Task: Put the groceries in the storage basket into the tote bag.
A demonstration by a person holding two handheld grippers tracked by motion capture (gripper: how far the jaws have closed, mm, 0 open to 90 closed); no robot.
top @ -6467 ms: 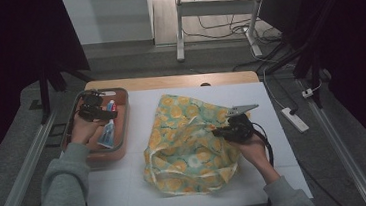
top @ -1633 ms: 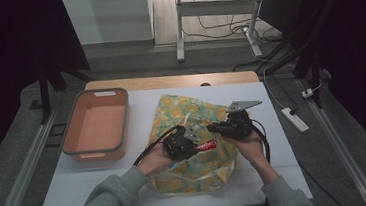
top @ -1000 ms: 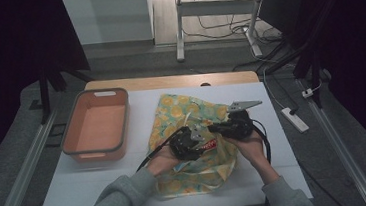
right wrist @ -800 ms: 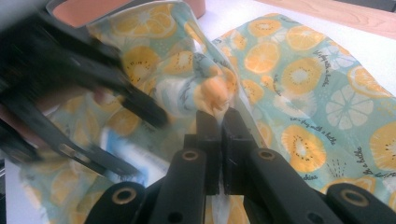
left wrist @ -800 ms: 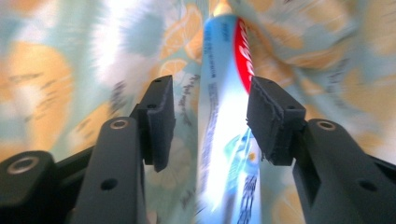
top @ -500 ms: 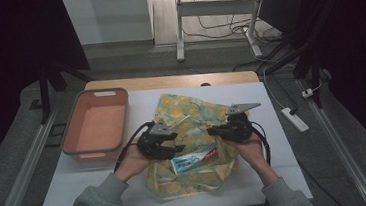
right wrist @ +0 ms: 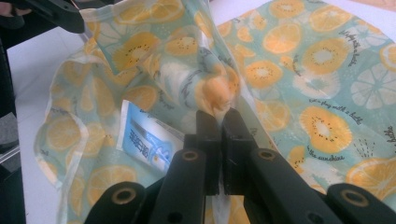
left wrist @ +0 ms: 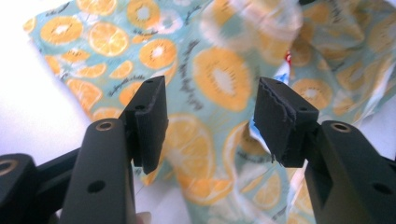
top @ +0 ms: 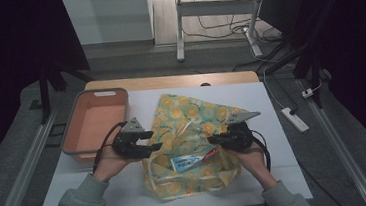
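An orange tray (top: 95, 125) sat at the tabletop's (top: 271, 105) left. The left tool (top: 154, 146) hovered with jaws apart beside the fruit-print bag (top: 187, 117); a toothpaste tube (top: 193, 161) lay inside it. The right tool (top: 212, 139) was clamped on the bag's edge.

The room is dark around the white table (top: 271, 100). At 12 o'clock stands a metal desk frame (top: 180, 28); at 3 o'clock a power strip (top: 294, 119) lies on grey floor (top: 335, 140).

An orange-print cloth bag (top: 191, 147) lies open on the table, a blue-and-white toothpaste tube (top: 192, 160) flat inside.
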